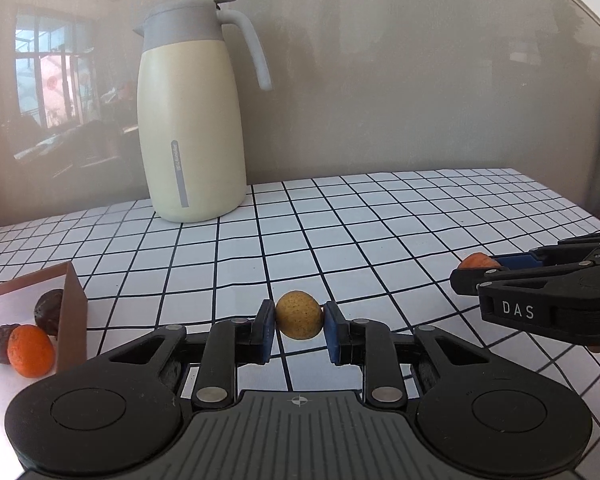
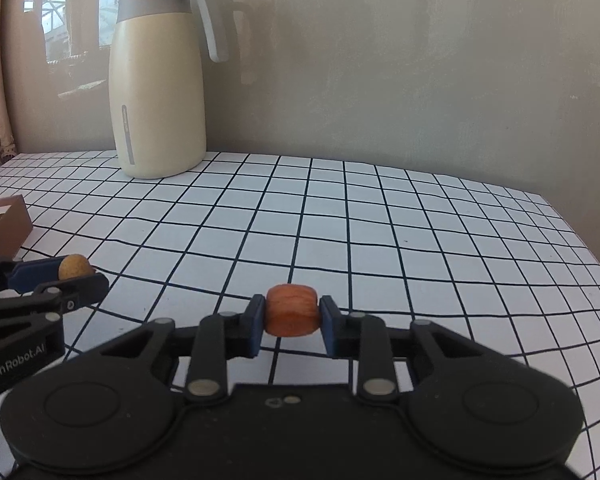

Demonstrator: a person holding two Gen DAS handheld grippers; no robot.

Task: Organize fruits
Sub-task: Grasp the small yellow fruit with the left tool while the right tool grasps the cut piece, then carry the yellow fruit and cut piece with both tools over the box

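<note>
My left gripper (image 1: 299, 326) is clamped on a small round yellow-brown fruit (image 1: 299, 315), pinched squarely between the blue pads at the fingertips, above the checked tablecloth (image 1: 380, 220). My right gripper (image 2: 292, 322) is closed on an orange fruit (image 2: 291, 310), squeezed flat-sided between its pads. A cardboard box (image 1: 74, 320) sits just left of my left gripper, with an orange fruit in the box (image 1: 31, 350) and two dark fruits (image 1: 49, 310). A cream thermos jug (image 1: 190, 112) stands at the back

Cream jug (image 1: 192, 120) with grey lid; white tablecloth (image 1: 380, 220) with black grid; speckled yellow fruit (image 1: 299, 315); orange fruit (image 2: 292, 310); brown box (image 1: 73, 316); blue pads (image 1: 266, 330)
</note>
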